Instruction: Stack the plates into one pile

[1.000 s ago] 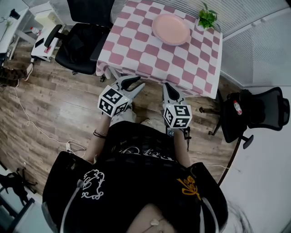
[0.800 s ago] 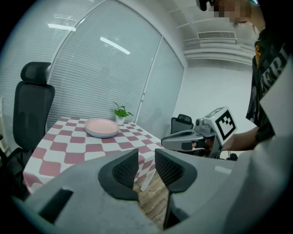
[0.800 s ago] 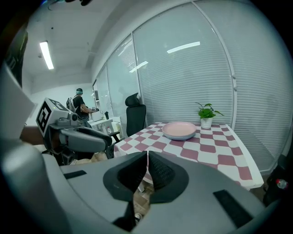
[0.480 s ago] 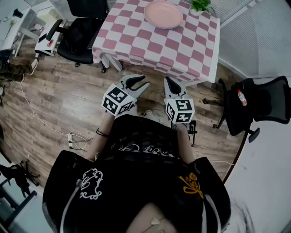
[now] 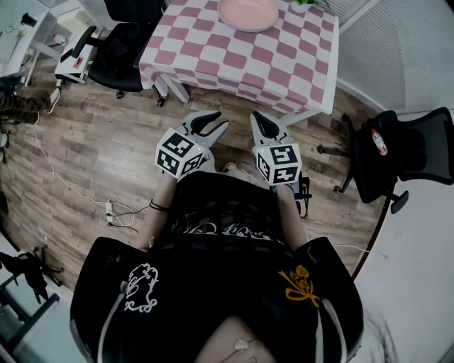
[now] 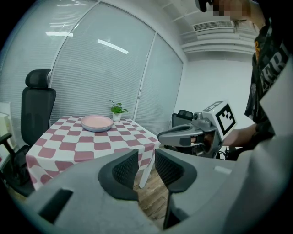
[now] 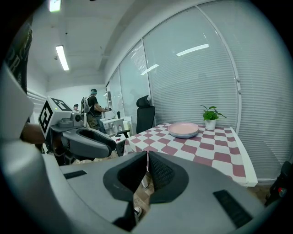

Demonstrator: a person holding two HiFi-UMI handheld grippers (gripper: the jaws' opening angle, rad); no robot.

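Observation:
A pile of pink plates (image 5: pixel 247 13) (image 6: pixel 97 123) (image 7: pixel 183 129) rests at the far end of the table with the pink-and-white checked cloth (image 5: pixel 213 57) (image 6: pixel 87 146) (image 7: pixel 206 153). Both grippers hang over the wooden floor, short of the table's near edge and well apart from the plates. My left gripper (image 5: pixel 210 122) (image 6: pixel 146 168) is open, nothing between its jaws. My right gripper (image 5: pixel 261 124) (image 7: pixel 147 171) is shut, its pads together and empty.
A small potted plant (image 5: pixel 306 4) (image 6: pixel 117 110) (image 7: pixel 210 116) stands beside the plates. A black office chair (image 5: pixel 117 57) is at the table's left, another black chair (image 5: pixel 397 152) at the right. Cables and a power strip (image 5: pixel 110 211) lie on the floor to my left.
Both grippers and I have backed away from the table; the table and plates have slid toward the top of the head view. Jaw openings look unchanged.

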